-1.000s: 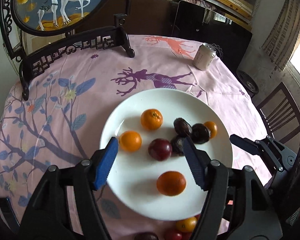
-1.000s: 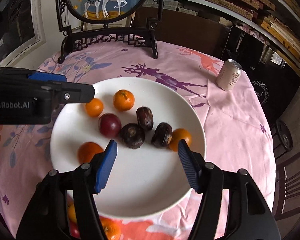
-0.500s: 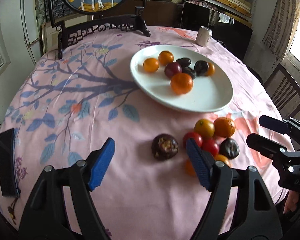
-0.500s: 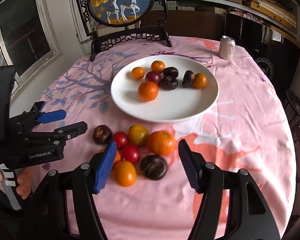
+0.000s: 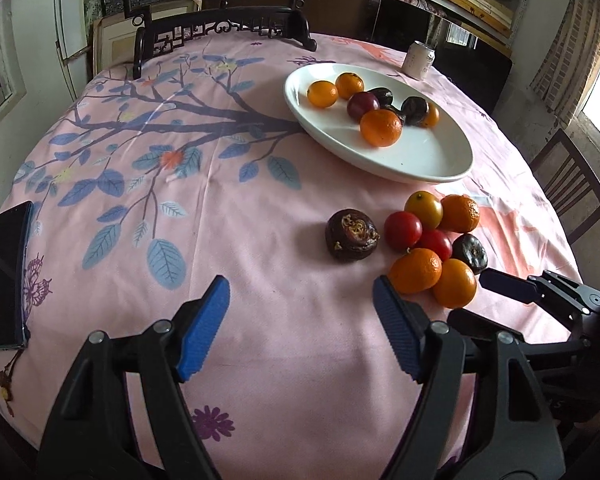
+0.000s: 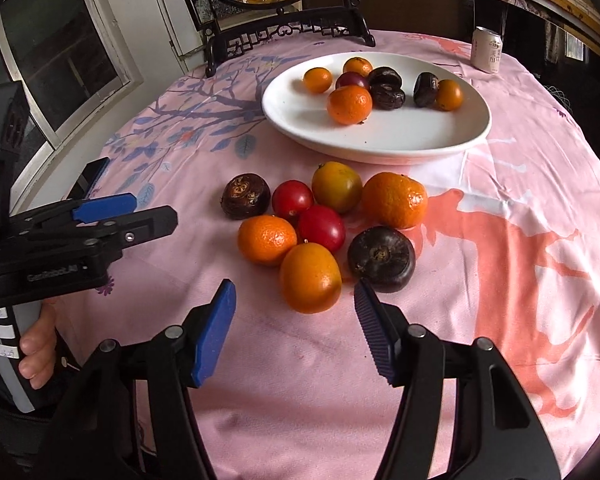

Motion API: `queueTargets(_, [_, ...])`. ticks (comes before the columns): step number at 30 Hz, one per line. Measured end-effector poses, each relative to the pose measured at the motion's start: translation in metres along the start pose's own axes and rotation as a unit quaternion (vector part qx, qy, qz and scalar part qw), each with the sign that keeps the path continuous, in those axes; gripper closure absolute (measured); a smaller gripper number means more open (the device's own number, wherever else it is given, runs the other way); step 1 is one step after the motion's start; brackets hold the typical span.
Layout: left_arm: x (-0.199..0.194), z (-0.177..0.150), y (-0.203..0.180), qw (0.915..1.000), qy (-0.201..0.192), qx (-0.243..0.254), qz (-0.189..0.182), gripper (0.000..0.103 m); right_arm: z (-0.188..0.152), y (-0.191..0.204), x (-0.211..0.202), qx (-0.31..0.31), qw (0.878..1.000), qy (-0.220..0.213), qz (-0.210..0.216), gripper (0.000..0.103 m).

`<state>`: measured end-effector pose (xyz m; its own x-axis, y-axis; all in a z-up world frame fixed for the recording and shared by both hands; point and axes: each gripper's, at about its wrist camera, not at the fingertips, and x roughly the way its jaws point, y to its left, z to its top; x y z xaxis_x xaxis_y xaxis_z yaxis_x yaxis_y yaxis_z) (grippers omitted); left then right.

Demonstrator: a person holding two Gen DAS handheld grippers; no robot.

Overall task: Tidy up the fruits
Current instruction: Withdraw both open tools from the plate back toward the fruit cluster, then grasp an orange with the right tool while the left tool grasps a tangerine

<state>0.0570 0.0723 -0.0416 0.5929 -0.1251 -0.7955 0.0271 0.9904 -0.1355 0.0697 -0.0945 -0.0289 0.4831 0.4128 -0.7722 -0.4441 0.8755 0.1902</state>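
Pink printed cloth (image 5: 260, 208) covers the round table in the left wrist view. Left gripper (image 5: 301, 322) hovers over bare cloth near the table's near edge, its blue pads spread wide with nothing between them. Just beyond its right pad lies a loose cluster of fruit (image 5: 436, 240): oranges, red tomatoes and dark fruits touching one another, with one dark wrinkled fruit (image 5: 352, 235) slightly apart on the left. Farther off sits a white plate (image 5: 420, 156) carrying oranges, a plum and dark fruits toward its far side. A drink can (image 5: 419, 60) stands beyond the plate; a phone (image 5: 8, 276) lies at the far left edge; a carved screen stand (image 5: 224, 28) occupies the far side. Right gripper (image 5: 508, 286) enters at the right edge; its spread cannot be judged from this view.

Right wrist view: right gripper (image 6: 296, 320) is open, pads well apart, empty, positioned just short of the nearest orange (image 6: 310, 278), which lies roughly in line with the gap. The dark round fruit (image 6: 381, 259) sits just beyond the right pad. Remaining cluster fruit lies between these and the plate (image 6: 380, 136). Left gripper (image 6: 116, 216) shows side-on at the left, held by a hand (image 6: 36, 344).
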Motion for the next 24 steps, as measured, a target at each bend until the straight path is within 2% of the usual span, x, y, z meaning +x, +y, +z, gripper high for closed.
queueTargets(1, [-0.001, 0.000, 0.000, 1.0000, 0.000, 0.001, -0.002, 0.027, 0.001, -0.001, 0.005, 0.000, 1.000, 0.003, -0.002, 0.042])
queueTargets(3, [-0.002, -0.001, -0.003, 1.0000, 0.000, 0.004, -0.005, 0.027, 0.002, -0.002, 0.016, 0.000, 1.000, 0.011, -0.004, 0.060])
queueTargets(4, [-0.002, -0.002, -0.005, 1.0000, 0.001, 0.007, -0.007, 0.027, 0.002, -0.004, 0.022, 0.000, 1.000, 0.012, -0.014, 0.066])
queueTargets(9, [0.005, -0.004, -0.022, 0.9995, 0.012, 0.027, -0.014, 0.027, 0.000, -0.008, 0.013, 0.005, 1.000, 0.008, -0.012, 0.067])
queueTargets(16, [0.023, -0.005, -0.059, 0.9971, 0.034, 0.061, -0.030, 0.027, -0.019, -0.045, -0.021, 0.049, 0.997, -0.015, -0.059, 0.067])
queueTargets(21, [0.027, -0.009, -0.088, 0.9936, 0.044, 0.095, -0.041, 0.027, -0.028, -0.062, -0.031, 0.070, 0.996, -0.023, -0.055, 0.067])
queueTargets(24, [0.035, -0.015, -0.100, 0.9903, 0.069, 0.106, -0.057, 0.030, -0.031, -0.066, -0.033, 0.075, 0.996, -0.025, -0.050, 0.067])
